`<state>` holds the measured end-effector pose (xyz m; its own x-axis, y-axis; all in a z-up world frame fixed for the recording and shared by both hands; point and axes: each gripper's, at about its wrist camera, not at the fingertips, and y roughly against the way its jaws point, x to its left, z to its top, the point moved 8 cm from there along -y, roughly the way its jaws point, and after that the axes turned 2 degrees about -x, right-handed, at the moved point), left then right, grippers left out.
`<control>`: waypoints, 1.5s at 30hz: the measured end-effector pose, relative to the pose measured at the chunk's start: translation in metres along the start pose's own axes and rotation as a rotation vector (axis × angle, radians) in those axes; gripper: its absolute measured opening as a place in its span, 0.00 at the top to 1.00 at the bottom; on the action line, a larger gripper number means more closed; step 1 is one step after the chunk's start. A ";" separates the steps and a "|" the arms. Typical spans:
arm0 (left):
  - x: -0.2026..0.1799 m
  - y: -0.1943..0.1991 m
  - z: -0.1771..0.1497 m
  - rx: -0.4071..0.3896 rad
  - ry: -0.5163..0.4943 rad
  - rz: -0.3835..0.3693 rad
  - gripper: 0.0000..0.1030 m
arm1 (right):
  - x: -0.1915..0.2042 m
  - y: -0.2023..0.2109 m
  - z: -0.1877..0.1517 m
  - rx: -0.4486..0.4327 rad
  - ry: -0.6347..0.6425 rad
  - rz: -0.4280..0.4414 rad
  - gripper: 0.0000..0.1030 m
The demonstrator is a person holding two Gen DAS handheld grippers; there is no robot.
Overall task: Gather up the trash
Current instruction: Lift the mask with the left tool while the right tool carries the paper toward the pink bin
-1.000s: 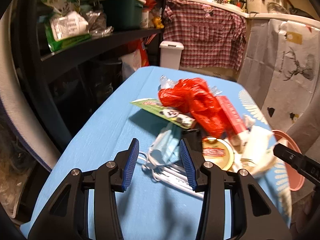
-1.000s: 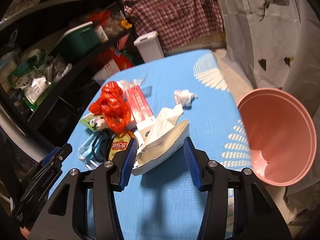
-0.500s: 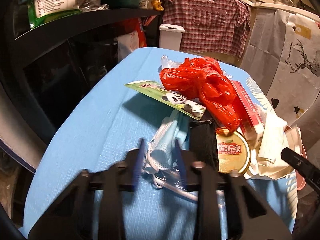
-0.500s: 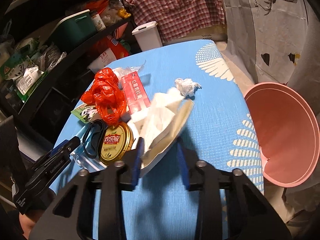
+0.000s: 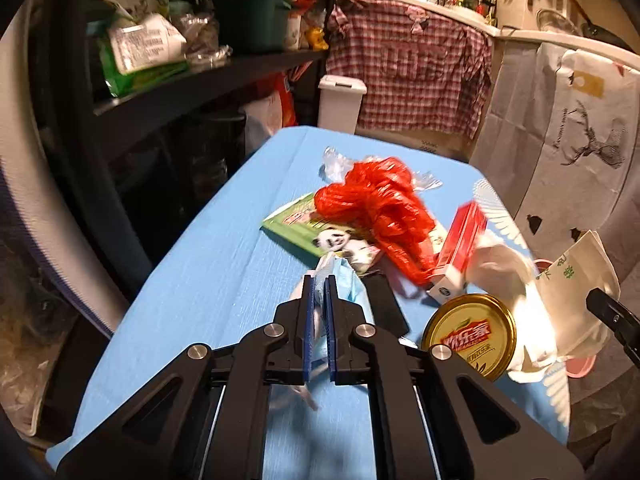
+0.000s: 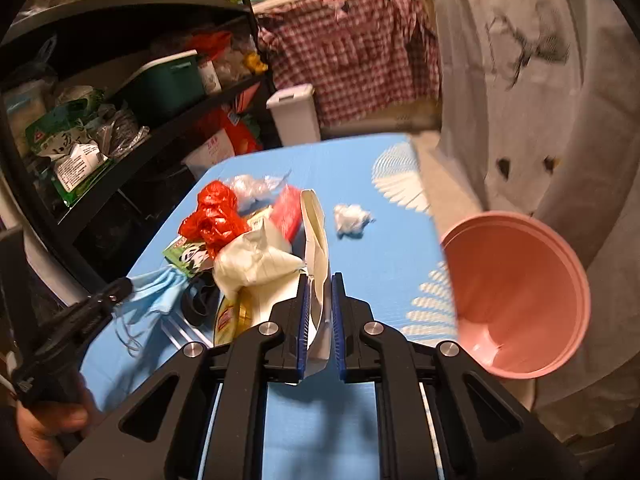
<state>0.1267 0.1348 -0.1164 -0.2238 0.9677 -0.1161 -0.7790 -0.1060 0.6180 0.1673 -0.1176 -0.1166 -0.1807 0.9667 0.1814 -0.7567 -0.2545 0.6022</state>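
My left gripper (image 5: 319, 280) is shut on a light blue face mask (image 5: 344, 284), lifted off the blue table (image 5: 208, 280); the mask also shows in the right wrist view (image 6: 154, 292). My right gripper (image 6: 320, 280) is shut on a white paper bag (image 6: 316, 232), raised above the table. A pile of trash lies between them: a red plastic bag (image 5: 380, 212), a green panda wrapper (image 5: 316, 232), a red box (image 5: 460, 236), a gold tin lid (image 5: 472, 336) and a black strap (image 5: 384, 308). A crumpled tissue (image 6: 352, 218) lies apart.
A pink plastic bin (image 6: 520, 296) stands off the table's right edge. A dark shelf unit (image 5: 160, 80) with packets and a green box runs along the left. A white pedal bin (image 5: 340, 104) and hanging cloths stand beyond the far edge.
Both grippers closed from open: the left on the blue mask, the right on the white paper bag. Both have lifted their items off the table.
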 end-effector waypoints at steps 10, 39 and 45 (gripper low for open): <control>-0.012 0.042 0.009 -0.070 -0.008 -0.020 0.95 | -0.008 0.032 0.003 -0.053 0.011 -0.014 0.90; -0.005 0.055 0.011 -0.092 -0.001 -0.026 0.95 | 0.014 0.030 0.007 -0.094 0.055 0.008 0.94; -0.009 0.060 0.013 -0.108 -0.003 -0.045 0.95 | -0.002 0.046 0.020 -0.122 0.036 -0.016 0.94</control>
<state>0.0892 0.1230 -0.0683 -0.1852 0.9728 -0.1392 -0.8469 -0.0862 0.5247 0.1457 -0.1320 -0.0742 -0.1883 0.9716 0.1434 -0.8300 -0.2355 0.5057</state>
